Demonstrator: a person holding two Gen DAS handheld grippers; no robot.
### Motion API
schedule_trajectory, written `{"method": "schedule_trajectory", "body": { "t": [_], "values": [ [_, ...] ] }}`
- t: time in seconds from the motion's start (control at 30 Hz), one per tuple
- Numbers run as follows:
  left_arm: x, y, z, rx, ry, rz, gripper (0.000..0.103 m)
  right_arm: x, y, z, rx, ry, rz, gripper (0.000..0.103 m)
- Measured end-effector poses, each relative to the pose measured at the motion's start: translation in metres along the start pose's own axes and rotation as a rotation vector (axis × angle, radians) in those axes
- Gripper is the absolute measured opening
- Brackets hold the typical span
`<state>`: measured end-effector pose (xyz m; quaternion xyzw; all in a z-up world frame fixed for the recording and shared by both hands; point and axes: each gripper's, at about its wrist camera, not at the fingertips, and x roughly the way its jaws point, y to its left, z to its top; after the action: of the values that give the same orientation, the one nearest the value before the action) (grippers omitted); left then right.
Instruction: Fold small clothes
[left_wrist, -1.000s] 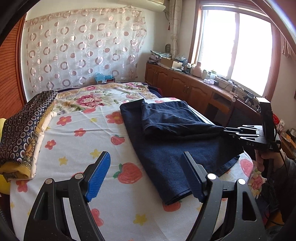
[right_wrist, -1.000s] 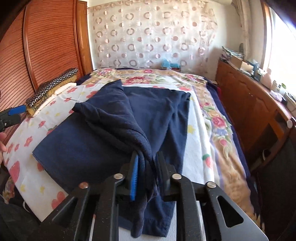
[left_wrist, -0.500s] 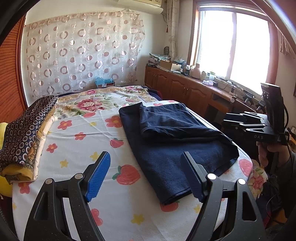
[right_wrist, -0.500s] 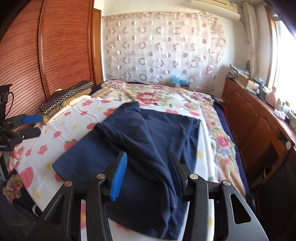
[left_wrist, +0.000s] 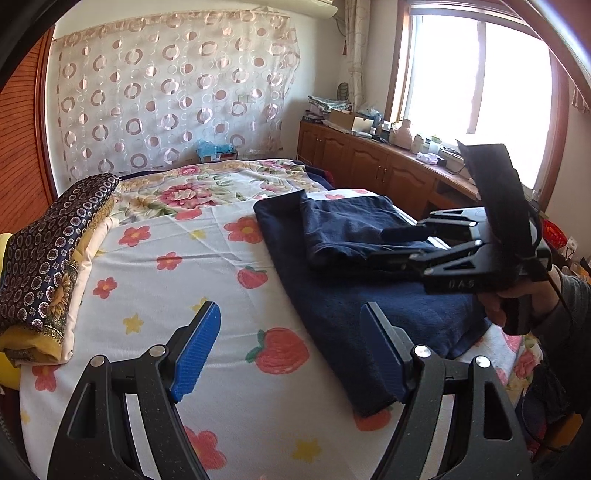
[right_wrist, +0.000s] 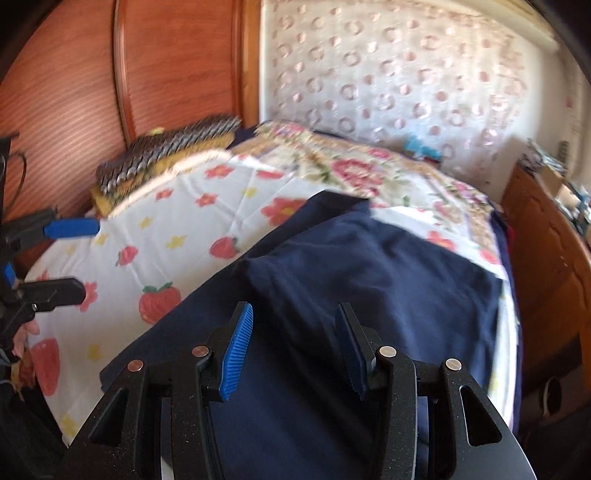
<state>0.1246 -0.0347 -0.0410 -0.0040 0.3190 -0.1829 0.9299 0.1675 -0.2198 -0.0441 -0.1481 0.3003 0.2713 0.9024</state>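
Observation:
A navy blue garment (left_wrist: 351, 280) lies on the flowered bed sheet (left_wrist: 177, 288), with one part folded over onto itself. It also fills the middle of the right wrist view (right_wrist: 369, 273). My left gripper (left_wrist: 291, 350) is open and empty above the sheet, left of the garment's near corner. My right gripper (right_wrist: 295, 347) is open and empty, hovering over the garment; it shows at the right of the left wrist view (left_wrist: 402, 243). The left gripper shows at the left edge of the right wrist view (right_wrist: 74, 254).
A folded dark patterned quilt (left_wrist: 48, 258) lies along the bed's left side by the wooden wardrobe (right_wrist: 92, 92). Wooden cabinets (left_wrist: 373, 162) with clutter run under the window on the right. A floral bedspread (left_wrist: 207, 188) covers the far end of the bed.
My right gripper opened, let go of the garment fold and lifted away; the fold now rests on the garment. It has swung left. My left gripper stayed open and rose slightly.

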Motion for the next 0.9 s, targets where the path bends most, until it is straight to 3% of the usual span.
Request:
{"method": "schedule_trajectory", "body": {
  "t": [0.13, 0.4, 0.43, 0.47, 0.53, 0.67, 0.8, 0.9],
  "values": [
    [0.006, 0.009, 0.002, -0.012, 0.010, 0.007, 0.079, 0.024, 0.001, 0.010, -0.023, 0.049, 0.025, 0.048],
    [0.017, 0.020, 0.011, -0.011, 0.012, 0.021, 0.079, 0.053, -0.007, 0.016, -0.031, 0.109, -0.006, 0.048],
    [0.018, 0.021, 0.012, -0.012, 0.012, 0.018, 0.079, 0.056, -0.009, 0.017, -0.024, 0.108, -0.007, 0.042],
    [0.018, 0.021, 0.013, -0.014, 0.012, 0.015, 0.079, 0.056, -0.011, 0.018, -0.015, 0.097, -0.008, 0.027],
    [0.022, 0.022, 0.014, -0.017, 0.018, 0.009, 0.079, 0.052, -0.013, 0.021, 0.012, 0.077, -0.003, 0.008],
    [0.030, 0.022, 0.018, -0.011, 0.034, -0.002, 0.079, 0.024, -0.032, 0.028, 0.037, -0.019, -0.048, 0.006],
    [0.043, 0.021, 0.022, -0.006, 0.052, -0.008, 0.079, -0.004, -0.084, 0.043, 0.103, -0.081, -0.127, 0.006],
    [0.053, 0.020, 0.023, -0.008, 0.071, -0.019, 0.079, -0.008, -0.126, 0.047, 0.161, -0.080, -0.166, 0.006]
  ]
}}
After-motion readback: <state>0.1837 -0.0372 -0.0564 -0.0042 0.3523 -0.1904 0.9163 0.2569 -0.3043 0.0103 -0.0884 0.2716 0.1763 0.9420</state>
